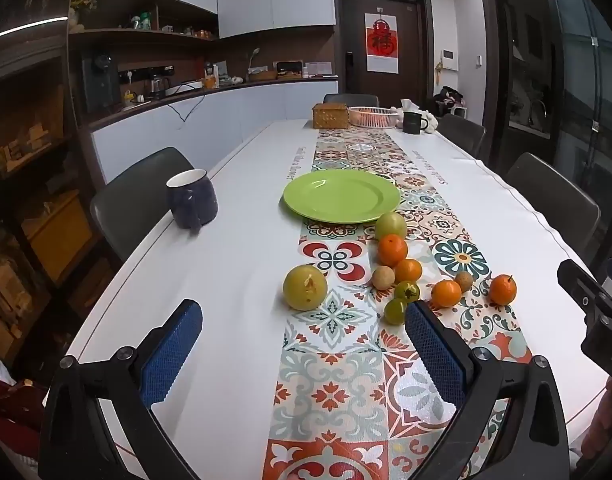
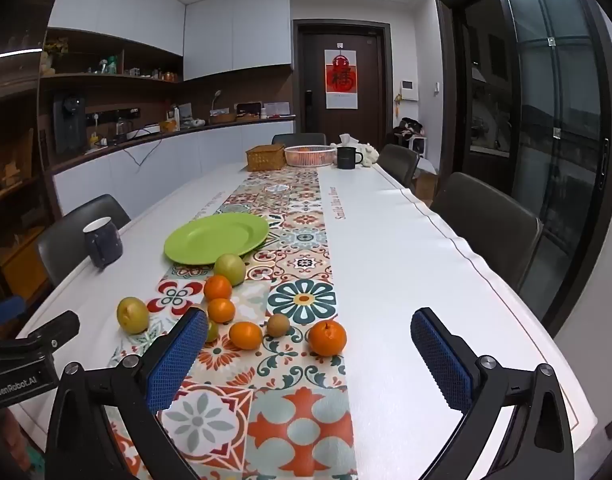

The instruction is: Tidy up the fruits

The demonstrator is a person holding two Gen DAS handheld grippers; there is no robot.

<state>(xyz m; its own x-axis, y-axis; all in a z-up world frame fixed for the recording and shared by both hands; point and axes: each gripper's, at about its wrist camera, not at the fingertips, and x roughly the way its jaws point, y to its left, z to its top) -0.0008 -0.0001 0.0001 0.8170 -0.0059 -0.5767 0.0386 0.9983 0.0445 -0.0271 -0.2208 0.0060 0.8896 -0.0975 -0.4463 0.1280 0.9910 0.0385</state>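
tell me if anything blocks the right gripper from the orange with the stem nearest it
Nothing visible does. The right gripper is open and the stemmed orange sits on the runner between its fingers' line of reach, with only bare cloth in front. The brown fruit lies beside it, apart.

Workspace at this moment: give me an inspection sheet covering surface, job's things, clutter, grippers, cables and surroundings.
Surface: white table with a patterned tile runner down the middle.
Job's things: green plate bare; loose fruit on the runner in front of it, including a yellow-green fruit, oranges such as orange, and small green ones.
Clutter: dark mug; far end holds a wicker box, pink basket, black mug.
Grippers: left gripper and right gripper, jaws wide apart, holding nothing.
Cables: a cord hangs over the counter front.
Surroundings: chairs, shelves, door.
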